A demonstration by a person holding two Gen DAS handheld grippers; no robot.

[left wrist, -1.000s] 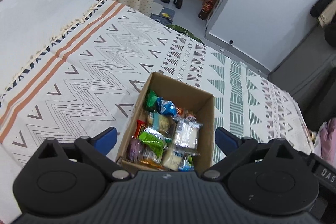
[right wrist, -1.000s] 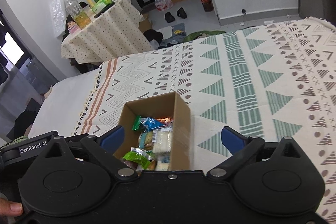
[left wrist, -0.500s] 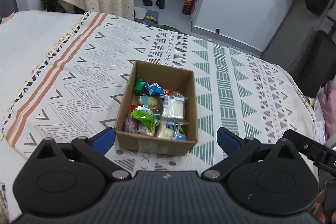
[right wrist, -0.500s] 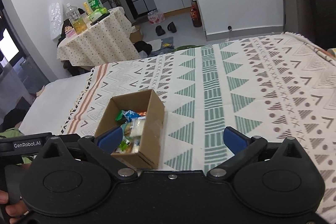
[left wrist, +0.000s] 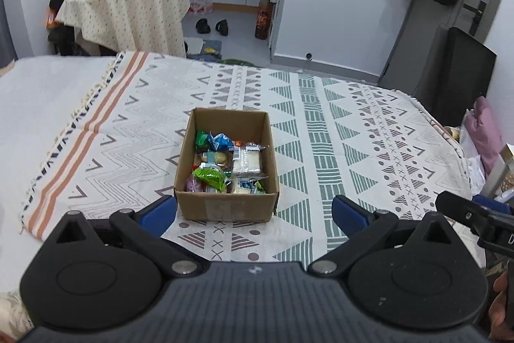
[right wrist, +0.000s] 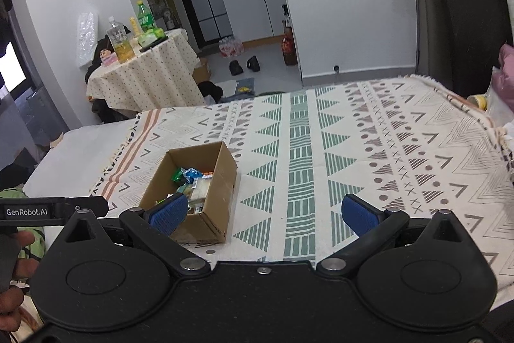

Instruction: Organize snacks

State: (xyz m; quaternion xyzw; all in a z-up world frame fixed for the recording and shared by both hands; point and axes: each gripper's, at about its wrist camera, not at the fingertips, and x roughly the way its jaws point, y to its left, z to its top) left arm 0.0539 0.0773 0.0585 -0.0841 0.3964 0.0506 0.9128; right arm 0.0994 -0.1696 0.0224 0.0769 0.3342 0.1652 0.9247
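Wrapped snacks (left wrist: 226, 164) fill a cardboard box (left wrist: 225, 209) resting on the patterned blanket (left wrist: 321, 124), at twelve o'clock just ahead of the left gripper (left wrist: 253, 212), whose fingers are spread wide and empty. The right gripper (right wrist: 263, 211), equally spread and empty, has the box at ten o'clock.

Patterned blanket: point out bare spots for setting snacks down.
Bare: the blanket right of the cardboard box, across the green triangles, and left of it toward the orange stripes. Crowded: inside the box, packed with snacks.
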